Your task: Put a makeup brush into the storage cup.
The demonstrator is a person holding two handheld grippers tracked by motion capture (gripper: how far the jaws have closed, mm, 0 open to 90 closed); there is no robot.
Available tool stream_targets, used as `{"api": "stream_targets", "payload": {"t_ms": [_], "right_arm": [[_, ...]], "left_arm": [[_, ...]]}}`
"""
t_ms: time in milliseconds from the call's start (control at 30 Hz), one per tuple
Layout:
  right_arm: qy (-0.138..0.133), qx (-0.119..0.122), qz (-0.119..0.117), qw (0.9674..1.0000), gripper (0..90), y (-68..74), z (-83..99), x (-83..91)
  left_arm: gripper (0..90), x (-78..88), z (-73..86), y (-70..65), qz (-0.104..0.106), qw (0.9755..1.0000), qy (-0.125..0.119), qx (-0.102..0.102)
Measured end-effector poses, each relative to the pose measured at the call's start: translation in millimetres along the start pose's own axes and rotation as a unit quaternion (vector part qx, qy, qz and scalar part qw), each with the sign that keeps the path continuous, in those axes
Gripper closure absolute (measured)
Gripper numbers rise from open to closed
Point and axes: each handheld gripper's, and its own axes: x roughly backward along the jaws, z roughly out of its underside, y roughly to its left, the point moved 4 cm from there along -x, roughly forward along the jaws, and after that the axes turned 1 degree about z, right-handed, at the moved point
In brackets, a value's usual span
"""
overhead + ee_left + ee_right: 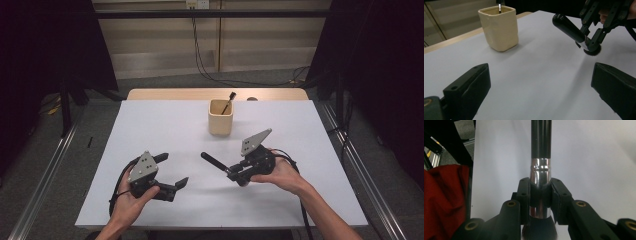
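Left gripper [170, 172]: near left on the table, held in the left hand [127, 202], jaws spread wide with nothing between them, just bare tabletop ahead.
Right gripper [231, 172]: near right, in the right hand [282, 175], jaws clamped tight on the makeup brush.
Makeup brush [216, 163]: gripped at its silver ferrule [539, 176], black handle jutting out left past the jaws, dark bristles [592, 52] low, right at the tabletop.
Cream cup [220, 116]: far centre, upright, well apart from both grippers.
Thin brush [229, 102]: standing in the cup, leaning out over the rim.
Table [150, 125]: white top, wooden strip along the far edge.
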Motion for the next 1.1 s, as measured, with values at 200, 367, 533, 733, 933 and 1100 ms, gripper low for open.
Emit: {"api": "stream_targets", "payload": {"t_ms": [200,367,533,733,933,1100], "right_arm": [[0.015,0.008,-0.005,0.9998,71.4,3.4,-4.1,-2.3],[0.042,0.020,-0.007,0.9989,71.4,2.8,-7.5,-4.4],[0.063,0.027,-0.005,0.9976,71.4,1.8,-8.3,-7.0],[0.109,0.043,-0.005,0.9931,71.4,3.3,-7.5,-12.2],[0.142,0.060,-0.005,0.9881,71.4,6.2,-11.7,-13.9],[0.177,0.072,-0.006,0.9816,71.4,6.5,-13.1,-16.7]], "left_arm": [[2.6,-0.8,-0.9,-1.6,0.016,0.9998,0.013,-0.007],[2.6,-3.7,-5.7,-3.1,0.026,0.9993,0.021,-0.014],[2.6,-8.1,-10.4,-3.8,0.038,0.9984,0.034,-0.024],[2.7,-14.9,-13.2,-8.3,0.052,0.9962,0.050,-0.048],[2.6,-19.8,-16.0,-10.9,0.061,0.9934,0.071,-0.066],[2.8,-22.5,-17.9,-13.4,0.079,0.9908,0.084,-0.070]]}}
